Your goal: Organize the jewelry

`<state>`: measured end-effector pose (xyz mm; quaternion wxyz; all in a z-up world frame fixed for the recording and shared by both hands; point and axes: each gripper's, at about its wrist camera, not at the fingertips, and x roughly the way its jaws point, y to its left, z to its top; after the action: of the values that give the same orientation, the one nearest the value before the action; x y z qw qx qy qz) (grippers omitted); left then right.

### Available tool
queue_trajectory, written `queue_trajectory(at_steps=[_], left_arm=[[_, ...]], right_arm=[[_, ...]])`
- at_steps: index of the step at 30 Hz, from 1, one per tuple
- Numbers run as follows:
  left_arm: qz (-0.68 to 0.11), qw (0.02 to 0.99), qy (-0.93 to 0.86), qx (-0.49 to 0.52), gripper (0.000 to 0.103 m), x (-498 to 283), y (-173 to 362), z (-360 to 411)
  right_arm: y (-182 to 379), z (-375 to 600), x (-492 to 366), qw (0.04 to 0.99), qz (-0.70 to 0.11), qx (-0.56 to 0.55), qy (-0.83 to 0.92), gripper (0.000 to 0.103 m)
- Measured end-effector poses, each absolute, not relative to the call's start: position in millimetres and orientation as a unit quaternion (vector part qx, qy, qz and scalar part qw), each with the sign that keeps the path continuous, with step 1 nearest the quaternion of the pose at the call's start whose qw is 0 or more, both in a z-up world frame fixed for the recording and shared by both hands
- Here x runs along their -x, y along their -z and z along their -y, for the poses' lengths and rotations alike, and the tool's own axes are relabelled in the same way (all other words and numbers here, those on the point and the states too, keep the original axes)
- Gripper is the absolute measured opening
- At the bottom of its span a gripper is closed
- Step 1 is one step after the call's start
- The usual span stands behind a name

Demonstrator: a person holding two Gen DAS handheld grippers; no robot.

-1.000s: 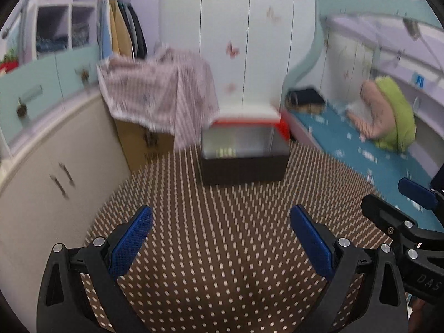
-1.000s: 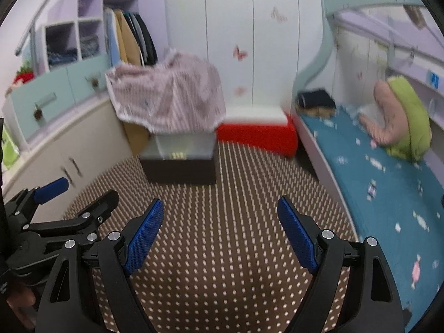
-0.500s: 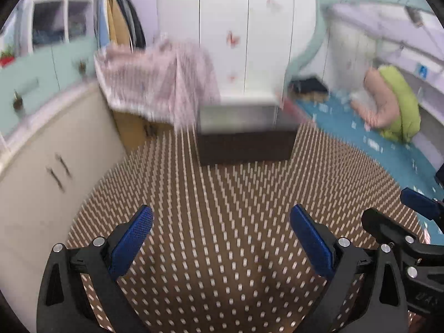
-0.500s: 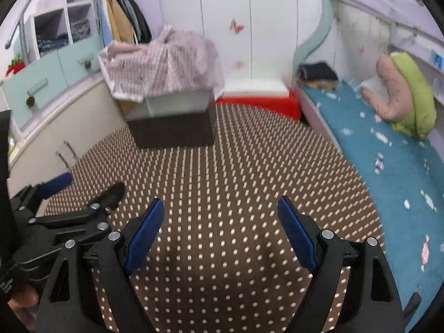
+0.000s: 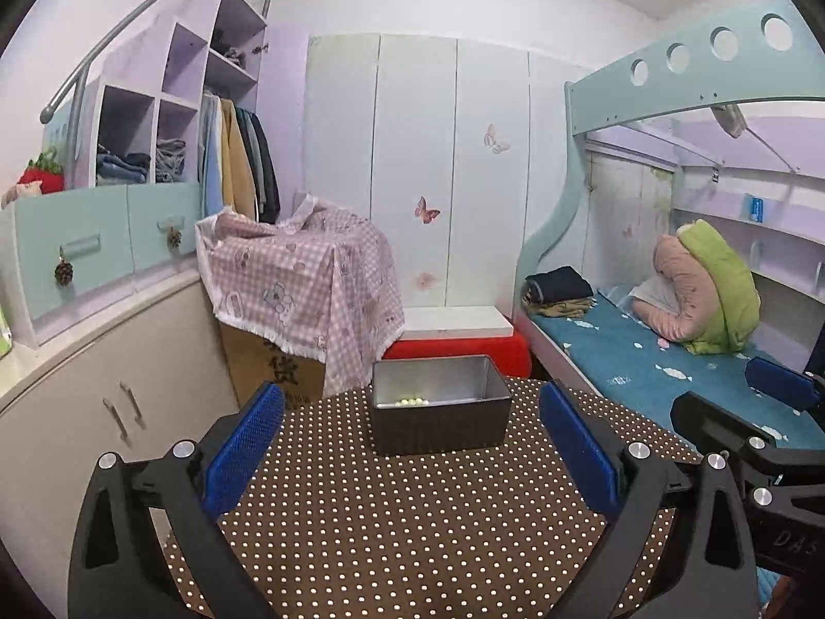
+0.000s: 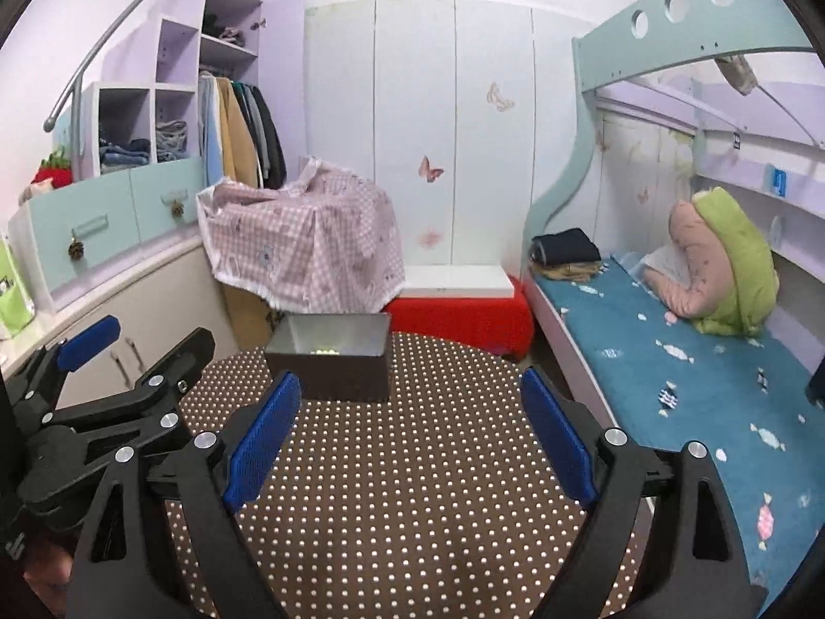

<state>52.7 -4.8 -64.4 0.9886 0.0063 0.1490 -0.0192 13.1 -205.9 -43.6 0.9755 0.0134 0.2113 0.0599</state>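
At far left a curved cream cabinet (image 5: 93,387) runs close along the left edge of the round, brown polka-dotted worktop (image 5: 412,526), with only a narrow gap between them. The left tongs (image 5: 410,456) hang over the near part of the worktop, jaws spread wide with nothing between the blue pads. Ahead of them the dotted cloth lies bare up to one dark box (image 5: 441,425) with a silvery lining, standing at the far edge of the worktop. Inside it, against the front wall, lies one small cluster of pale yellow-green beads (image 5: 412,402); how many beads cannot be counted. Behind the box, off the worktop, sit a cardboard carton under a pink checked cloth (image 5: 304,278) and one red stool (image 5: 459,351) with a white top. The right tongs (image 6: 410,433) also hang over bare cloth, their jaws opening and empty. Right of the worktop's edge a narrow gap separates it from the bed (image 6: 696,392) with its blue sheet.
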Motion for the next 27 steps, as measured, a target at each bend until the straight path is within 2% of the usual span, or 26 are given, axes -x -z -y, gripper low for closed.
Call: queue_trajectory(at_steps=[27], left_arm=[[-0.146,0.989,0.019,-0.011,0.096,-54.5,64.5,2.4]], right_arm=[[42.1,202.1,-24.9,0.973,-0.222,-0.014,-0.064,0.085]])
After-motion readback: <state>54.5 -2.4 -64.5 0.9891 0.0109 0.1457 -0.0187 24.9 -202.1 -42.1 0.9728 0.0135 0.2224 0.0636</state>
